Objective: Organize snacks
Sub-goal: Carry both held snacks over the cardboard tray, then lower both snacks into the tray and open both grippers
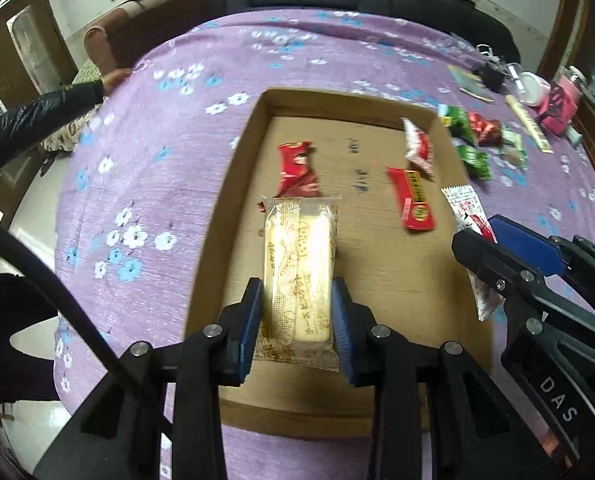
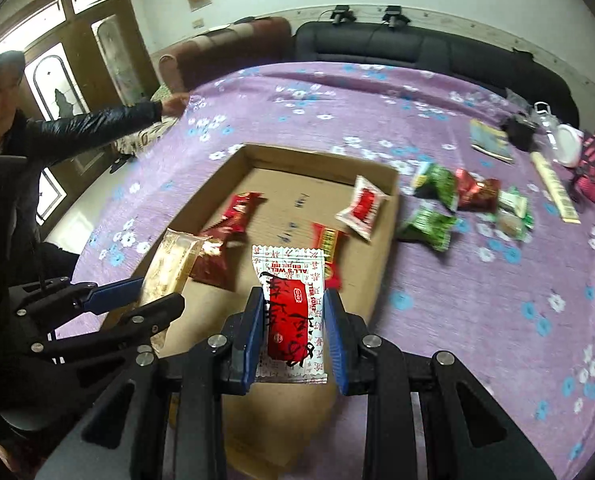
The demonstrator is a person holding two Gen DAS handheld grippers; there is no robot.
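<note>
A shallow cardboard box (image 1: 377, 396) (image 2: 213, 188) lies on the purple flowered cloth. My left gripper (image 1: 297, 300) is shut on a pale wrapped cake bar (image 1: 301, 264), held over the box's near left part; the bar also shows in the right wrist view (image 2: 173, 264). My right gripper (image 2: 293, 308) is shut on a white-and-red snack packet (image 2: 289, 304), held over the box's near right side; the packet also shows in the left wrist view (image 1: 467, 208). Inside the box lie a dark red packet (image 1: 297, 168), a red bar (image 1: 415, 200) and a white-red packet (image 1: 417, 148).
Several green and red snack packets (image 2: 449, 200) lie on the cloth right of the box. Farther right are a book (image 2: 491, 140), a pink bag (image 2: 593, 168) and a white container (image 2: 569, 144). A person (image 2: 21, 136) reaches to the table's far left edge. Sofas stand behind.
</note>
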